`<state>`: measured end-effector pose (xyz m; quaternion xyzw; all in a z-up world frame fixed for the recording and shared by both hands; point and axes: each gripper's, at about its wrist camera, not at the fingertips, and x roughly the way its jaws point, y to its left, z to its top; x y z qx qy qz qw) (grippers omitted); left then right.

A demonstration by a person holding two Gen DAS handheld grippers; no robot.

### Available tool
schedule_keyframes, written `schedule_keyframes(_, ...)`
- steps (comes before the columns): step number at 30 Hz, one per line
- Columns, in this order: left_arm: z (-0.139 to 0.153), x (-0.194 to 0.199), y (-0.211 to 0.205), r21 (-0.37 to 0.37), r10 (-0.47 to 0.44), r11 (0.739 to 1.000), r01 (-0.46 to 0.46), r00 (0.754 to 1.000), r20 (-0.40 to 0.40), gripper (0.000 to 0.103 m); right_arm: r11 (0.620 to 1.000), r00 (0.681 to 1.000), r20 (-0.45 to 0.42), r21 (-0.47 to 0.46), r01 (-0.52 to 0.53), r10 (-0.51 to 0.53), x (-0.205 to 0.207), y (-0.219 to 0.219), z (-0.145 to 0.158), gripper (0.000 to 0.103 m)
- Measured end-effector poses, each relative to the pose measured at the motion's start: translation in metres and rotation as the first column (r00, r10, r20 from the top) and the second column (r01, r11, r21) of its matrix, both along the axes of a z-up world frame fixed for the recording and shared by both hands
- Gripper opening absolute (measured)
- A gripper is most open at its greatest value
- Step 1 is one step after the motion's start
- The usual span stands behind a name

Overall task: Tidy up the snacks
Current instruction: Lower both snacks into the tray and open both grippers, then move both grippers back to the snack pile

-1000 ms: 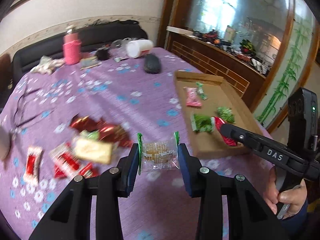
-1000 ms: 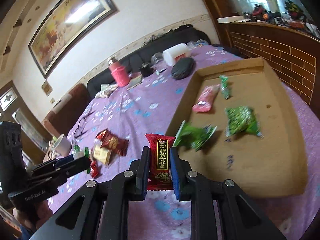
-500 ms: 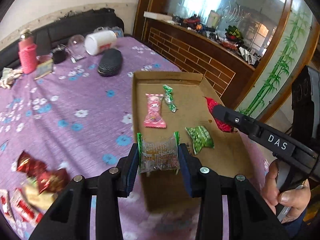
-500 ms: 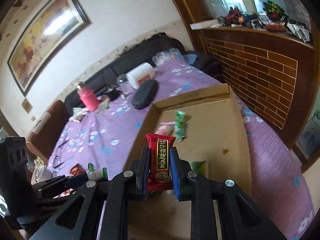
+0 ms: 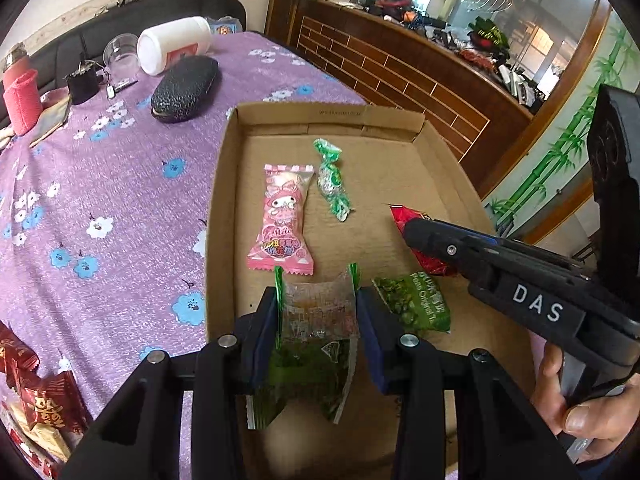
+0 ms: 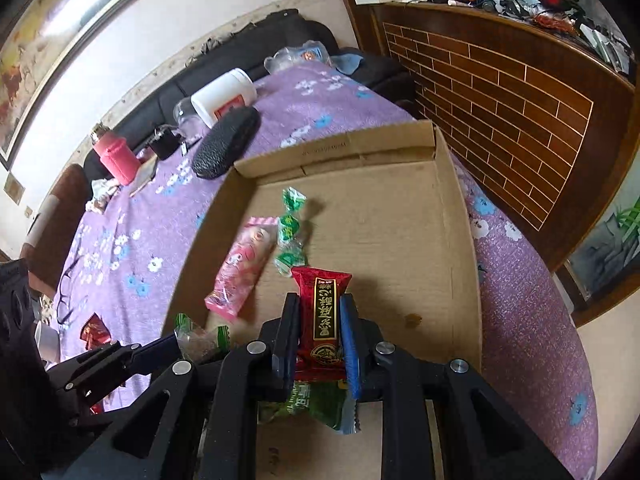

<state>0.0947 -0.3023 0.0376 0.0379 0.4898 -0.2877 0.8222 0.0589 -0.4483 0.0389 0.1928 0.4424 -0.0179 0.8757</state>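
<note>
My left gripper (image 5: pixel 316 308) is shut on a clear snack packet with green edges (image 5: pixel 318 314), held over the near part of the cardboard tray (image 5: pixel 400 176). My right gripper (image 6: pixel 320 320) is shut on a red snack packet (image 6: pixel 324 308) above the tray's middle (image 6: pixel 400 220). In the tray lie a pink snack (image 5: pixel 284 216), a green twisted candy (image 5: pixel 332 184) and a green pea packet (image 5: pixel 416 304). Another green packet (image 5: pixel 304 380) lies under the held clear one. The right gripper (image 5: pixel 412 228) comes in from the right in the left wrist view.
On the purple flowered tablecloth (image 5: pixel 120 200), several loose red snacks (image 5: pixel 36 396) lie left of the tray. A black case (image 5: pixel 184 88), white jar (image 5: pixel 172 48) and pink bottle (image 5: pixel 20 100) stand at the back. A wooden counter (image 5: pixel 400 80) rises to the right.
Both grippers have carried their packets to the right, from above the tablecloth near the snack pile to over the cardboard tray, and have tipped further down. Neither grip has changed.
</note>
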Motion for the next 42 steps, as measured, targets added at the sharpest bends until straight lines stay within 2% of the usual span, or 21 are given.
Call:
schedule_keyframes(11,-0.006,0.001,0.002,0.003,0.004,1.0,-0.004,1.0,-0.004,0.04,1.0,1.0,-0.004,0.019,0.01,-0.01,0.001,-0.002,-0.001,0.021)
schedule_keyframes(15,0.0,-0.003,0.005,-0.009,0.002,1.0,-0.002,1.0,0.009,0.04,1.0,1.0,0.026,-0.011,0.017,-0.017,-0.005,0.002,0.009,0.022)
schedule_keyframes(24,0.015,-0.017,0.021,-0.049,0.006,0.999,-0.005,1.0,0.026,0.041,1.0,0.992,0.122,0.011,-0.019,0.018,-0.029,0.03,0.035,0.022)
schedule_keyframes(30,0.026,-0.03,0.053,-0.062,0.03,0.998,-0.027,0.998,0.054,0.041,0.996,0.987,0.139,0.028,-0.083,0.078,-0.038,0.06,0.039,0.022)
schedule_keyframes(36,0.037,-0.044,0.104,-0.078,0.086,0.994,-0.08,0.993,0.079,0.041,0.988,0.979,0.144,0.037,-0.151,0.145,-0.041,0.098,0.04,0.022)
schedule_keyframes(42,0.045,-0.056,0.159,-0.103,0.159,0.984,-0.149,0.982,0.1,0.041,0.964,0.958,0.141,0.051,-0.259,0.25,-0.042,0.147,0.035,0.029)
